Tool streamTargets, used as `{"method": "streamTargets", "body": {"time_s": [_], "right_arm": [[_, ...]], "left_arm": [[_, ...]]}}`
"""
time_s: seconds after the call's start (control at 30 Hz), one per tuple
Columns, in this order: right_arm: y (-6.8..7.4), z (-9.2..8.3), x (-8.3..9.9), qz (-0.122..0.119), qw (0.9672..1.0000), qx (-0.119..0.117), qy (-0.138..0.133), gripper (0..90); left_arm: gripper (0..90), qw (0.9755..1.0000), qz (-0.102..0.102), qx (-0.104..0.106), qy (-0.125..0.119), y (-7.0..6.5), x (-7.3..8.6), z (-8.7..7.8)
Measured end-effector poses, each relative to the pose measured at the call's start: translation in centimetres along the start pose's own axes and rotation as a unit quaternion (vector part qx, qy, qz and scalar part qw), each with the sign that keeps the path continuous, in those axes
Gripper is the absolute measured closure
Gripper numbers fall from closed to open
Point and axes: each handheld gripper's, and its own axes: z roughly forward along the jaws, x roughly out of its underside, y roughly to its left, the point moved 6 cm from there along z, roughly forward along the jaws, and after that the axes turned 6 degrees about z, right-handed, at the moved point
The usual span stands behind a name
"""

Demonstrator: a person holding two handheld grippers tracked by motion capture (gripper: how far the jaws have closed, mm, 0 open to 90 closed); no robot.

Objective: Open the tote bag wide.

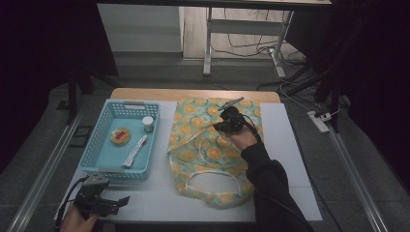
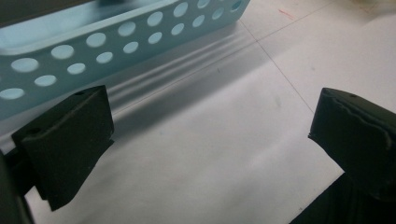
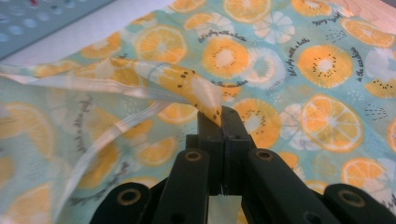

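Note:
A teal cloth bag (image 1: pixel 212 150) printed with orange slices lies spread on the white mat. My right gripper (image 1: pixel 223 122) hovers over the bag's upper part, shut on a fold of the bag's cloth (image 3: pixel 196 91), which it lifts into a ridge running off to the left. The jaws press flat together on the fabric in the right gripper view (image 3: pixel 223 122). My left gripper (image 1: pixel 123 200) rests at the table's near left corner, open, with bare mat between its fingers (image 2: pixel 70 140). A white-edged handle loop (image 1: pixel 212 181) lies at the bag's near end.
A light blue perforated basket (image 1: pixel 104 164) stands left of the bag, holding a round orange item (image 1: pixel 120 136), a small white jar (image 1: pixel 148 123) and a white tube (image 1: pixel 135 151). Its wall (image 2: pixel 42 70) is just beyond my left gripper. A wooden table edge (image 1: pixel 193 93) runs behind.

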Motion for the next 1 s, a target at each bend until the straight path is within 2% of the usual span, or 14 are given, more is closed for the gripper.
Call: {"method": "streamTargets", "body": {"time_s": [0.2,0.43,0.47,0.57,0.63,0.73,1.0], "right_arm": [[-1.3,2.2,0.5,0.005,0.9999,0.012,0.008,89.3],[-1.9,4.5,2.3,0.005,0.9992,0.025,0.032,87.6],[-1.9,4.6,2.4,0.005,0.9993,0.024,0.028,87.1],[-2.0,4.5,2.4,0.012,0.9995,0.021,0.023,80.0],[-2.0,3.9,2.0,0.010,0.9996,0.024,0.011,74.0],[-2.1,2.7,1.4,0.021,0.9994,0.026,-0.009,62.2],[-1.6,0.5,1.1,0.031,0.9991,0.019,-0.020,38.3]], "left_arm": [[0.0,1.0000,-0.001,0.002,-0.001,0.0,0.0,0.0],[0.0,1.0000,-0.001,0.002,-0.001,0.0,0.0,0.0],[0.0,1.0000,-0.001,0.002,-0.001,0.0,0.0,0.0],[0.0,1.0000,-0.001,0.002,-0.001,0.0,0.0,0.0],[0.0,1.0000,-0.001,0.002,-0.001,0.0,0.0,0.0],[0.0,1.0000,-0.001,0.002,-0.001,0.0,0.0,0.0],[0.0,1.0000,-0.001,0.001,0.000,0.0,0.0,0.0]]}}
